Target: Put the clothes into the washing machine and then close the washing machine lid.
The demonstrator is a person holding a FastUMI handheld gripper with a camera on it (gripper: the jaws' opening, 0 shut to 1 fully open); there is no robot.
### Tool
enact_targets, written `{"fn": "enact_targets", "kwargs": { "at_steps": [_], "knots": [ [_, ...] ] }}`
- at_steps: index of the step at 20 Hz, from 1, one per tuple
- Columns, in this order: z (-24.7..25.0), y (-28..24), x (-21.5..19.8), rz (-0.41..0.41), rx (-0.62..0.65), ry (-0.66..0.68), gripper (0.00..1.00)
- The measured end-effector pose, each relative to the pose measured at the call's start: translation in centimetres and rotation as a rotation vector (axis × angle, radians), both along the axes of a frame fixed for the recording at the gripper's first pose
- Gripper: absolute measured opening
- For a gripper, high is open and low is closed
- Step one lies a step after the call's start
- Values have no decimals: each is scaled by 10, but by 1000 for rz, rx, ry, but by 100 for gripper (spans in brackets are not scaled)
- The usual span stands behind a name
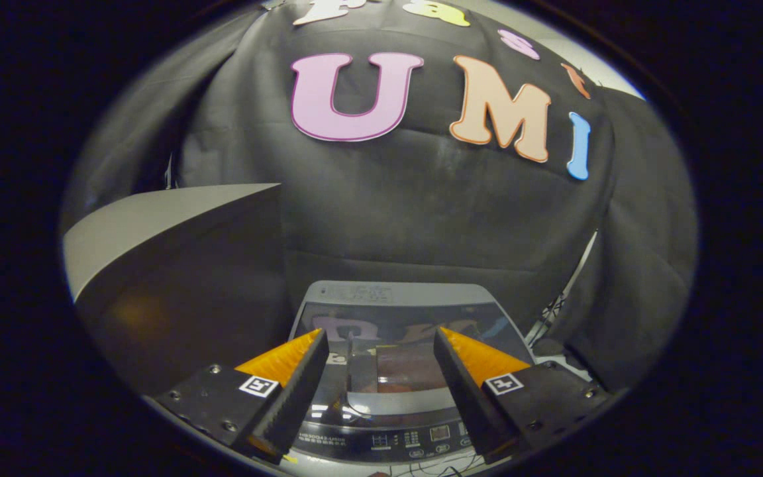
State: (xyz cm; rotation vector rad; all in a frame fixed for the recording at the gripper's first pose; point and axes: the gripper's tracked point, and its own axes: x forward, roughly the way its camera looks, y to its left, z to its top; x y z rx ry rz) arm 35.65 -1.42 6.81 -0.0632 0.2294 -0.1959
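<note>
**Gripper spread above a closed washer**

Spread fingers of the gripper (379,361) sit nearest the camera, well apart from each other and holding nothing, with no cloth or other object between them. Seen through the gap and just beyond them is the washing machine (391,295), looked down on from above. Its lid (403,374) lies flat and closed, a dark glossy pane that reflects the booth, with a lighter curved handle at its near edge. Nearer the camera, between the bases of the fingers, runs the control panel (395,442), a dark strip with small buttons and markings too small to make out. Beside the machine on one side stands a large grey box-like block (176,265), taller than the washer. On the other side some cables (550,311) trail down. Black cloth (421,199) hangs behind everything as the booth's wall.
</note>
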Motion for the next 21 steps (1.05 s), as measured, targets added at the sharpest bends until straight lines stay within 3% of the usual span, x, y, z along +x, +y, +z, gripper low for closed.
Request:
{"fn": "enact_targets", "kwargs": {
  "at_steps": [8,13,21],
  "knots": [
    [12,-2,-80,17,-39,-193,97],
    [16,8,-116,78,105,-300,97],
    [25,13,-190,118,-39,-410,97]
  ]
}}
